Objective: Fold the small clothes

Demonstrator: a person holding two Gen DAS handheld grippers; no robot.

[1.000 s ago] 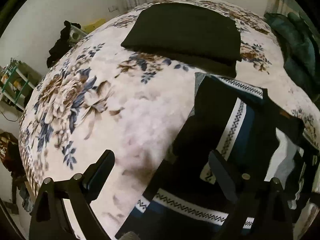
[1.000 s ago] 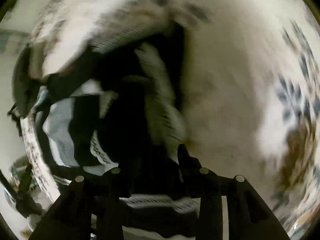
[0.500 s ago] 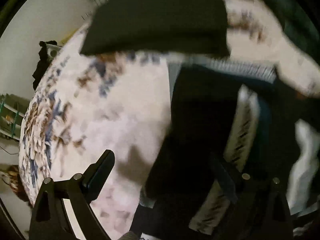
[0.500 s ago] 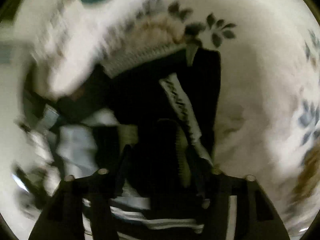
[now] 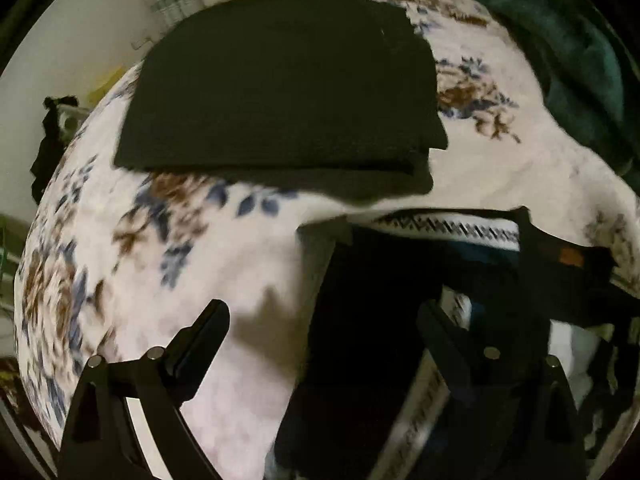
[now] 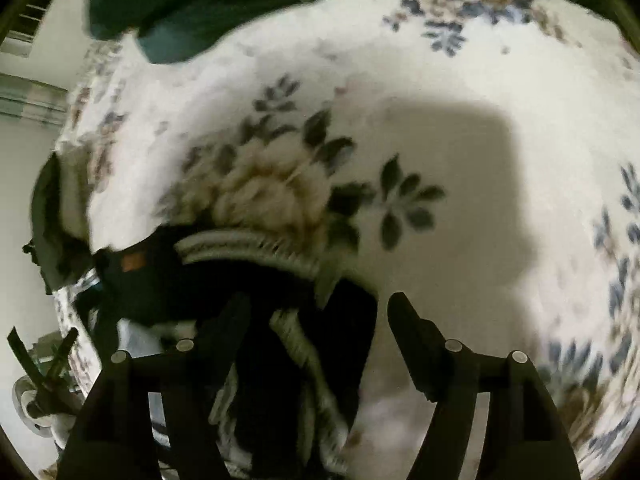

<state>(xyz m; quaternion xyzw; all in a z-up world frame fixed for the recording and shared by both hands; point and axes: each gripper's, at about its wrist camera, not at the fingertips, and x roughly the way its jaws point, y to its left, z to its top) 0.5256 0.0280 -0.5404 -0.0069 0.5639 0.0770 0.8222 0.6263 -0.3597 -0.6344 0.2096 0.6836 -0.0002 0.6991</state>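
A dark garment with white patterned stripes (image 5: 380, 340) lies folded over on the floral blanket (image 5: 168, 248). My left gripper (image 5: 324, 316) is open, hovering over the garment's left edge. In the right wrist view the same garment (image 6: 296, 320) lies low and left, with its ribbed hem (image 6: 248, 246) along the top edge. My right gripper (image 6: 318, 306) is open, with the garment's near end between the fingers but not clamped.
A folded black garment (image 5: 280, 92) lies on the blanket beyond the striped one. A dark green cloth (image 5: 568, 48) is heaped at the far right, also at the top of the right wrist view (image 6: 200, 0). More white and dark clothes (image 5: 580, 340) lie at right.
My right gripper has opened and let go of the striped garment, which now lies folded over. Both grippers have moved forward over the bed.
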